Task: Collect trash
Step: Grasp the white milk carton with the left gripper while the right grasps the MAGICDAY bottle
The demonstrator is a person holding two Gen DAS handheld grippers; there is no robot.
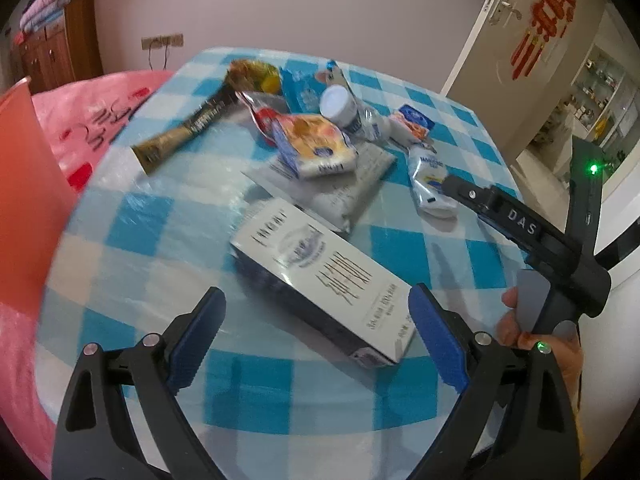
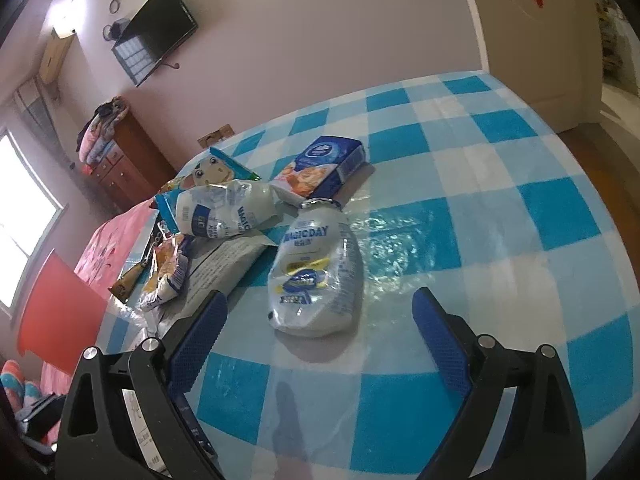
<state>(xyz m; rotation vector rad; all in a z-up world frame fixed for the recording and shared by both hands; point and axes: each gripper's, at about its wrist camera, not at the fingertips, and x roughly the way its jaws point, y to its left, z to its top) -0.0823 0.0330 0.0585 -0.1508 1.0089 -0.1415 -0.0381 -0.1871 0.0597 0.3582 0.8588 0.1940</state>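
A white and dark carton (image 1: 320,280) lies flat on the blue checked table (image 1: 132,220), its near end between the fingers of my open left gripper (image 1: 318,336). Behind it is a heap of trash: a gold sachet (image 1: 188,132), a snack bag (image 1: 316,144), a white-capped bottle (image 1: 340,106) and a flat grey packet (image 1: 344,188). A crushed white bottle (image 2: 316,276) lies just ahead of my open right gripper (image 2: 320,340), with nothing between the fingers. A second crushed bottle (image 2: 228,210) and a blue packet (image 2: 328,168) lie further back.
A red bin (image 1: 24,200) stands at the table's left edge, over a pink bedcover (image 1: 100,120). A hand (image 1: 516,320) holds the right gripper's handle at the right. A white door (image 1: 520,40) stands open at the back right. The right half of the tablecloth (image 2: 500,220) is bare.
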